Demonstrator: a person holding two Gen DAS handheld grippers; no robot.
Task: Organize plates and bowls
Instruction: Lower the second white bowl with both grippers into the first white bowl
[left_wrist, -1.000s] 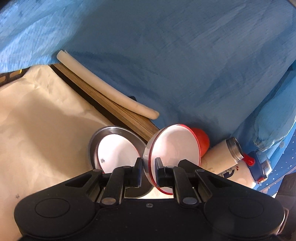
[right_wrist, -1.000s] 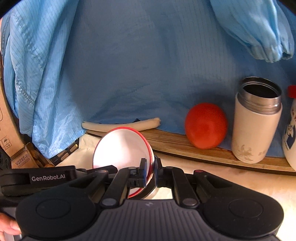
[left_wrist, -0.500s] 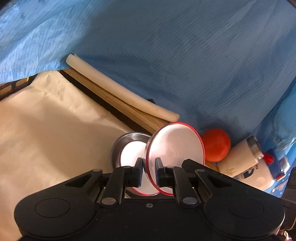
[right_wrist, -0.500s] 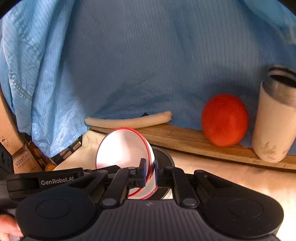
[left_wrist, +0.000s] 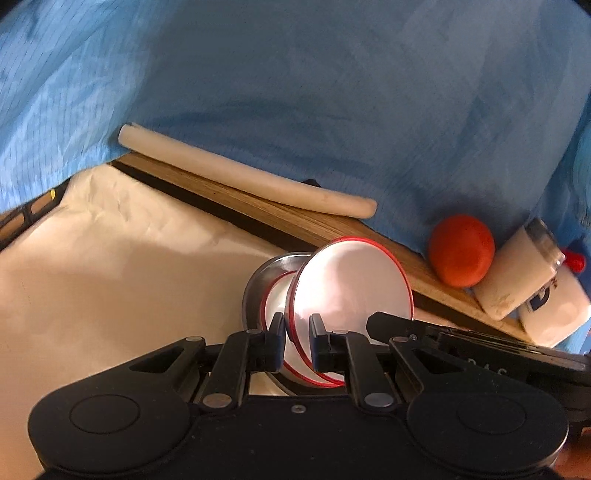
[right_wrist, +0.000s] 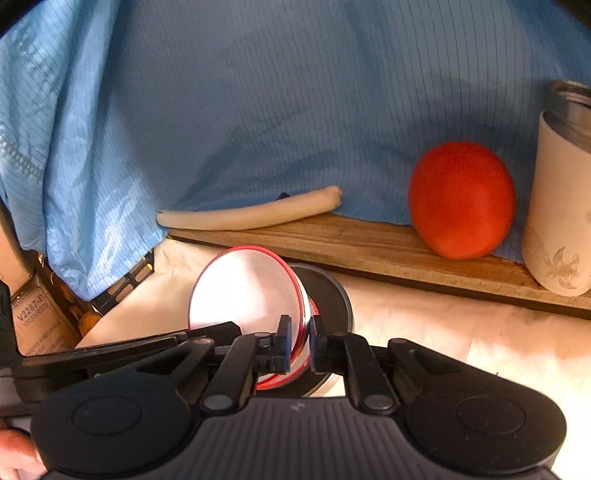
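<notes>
A white bowl with a red rim (left_wrist: 351, 288) is tilted on its side, held at its rim by both grippers. My left gripper (left_wrist: 297, 334) is shut on one side of the rim. My right gripper (right_wrist: 299, 339) is shut on the other side; the bowl's white inside (right_wrist: 247, 295) faces left in the right wrist view. Under it lies a steel plate (left_wrist: 258, 284) with another red-rimmed white dish (left_wrist: 275, 299) in it. The steel plate also shows in the right wrist view (right_wrist: 332, 295). The bowl's lower edge is just above or touching the dish; I cannot tell which.
Cream paper (left_wrist: 110, 266) covers the table. A wooden board (right_wrist: 369, 243) runs along the back with a white foam tube (right_wrist: 251, 214), a red ball (right_wrist: 461, 199) and a cream steel-rimmed tumbler (right_wrist: 557, 206). Blue cloth (right_wrist: 295, 92) hangs behind. A cardboard box (right_wrist: 33, 317) stands at left.
Both grippers have carried the bowl over the steel plate and lowered it toward the dish there. The ball and tumbler have shifted right in both views.
</notes>
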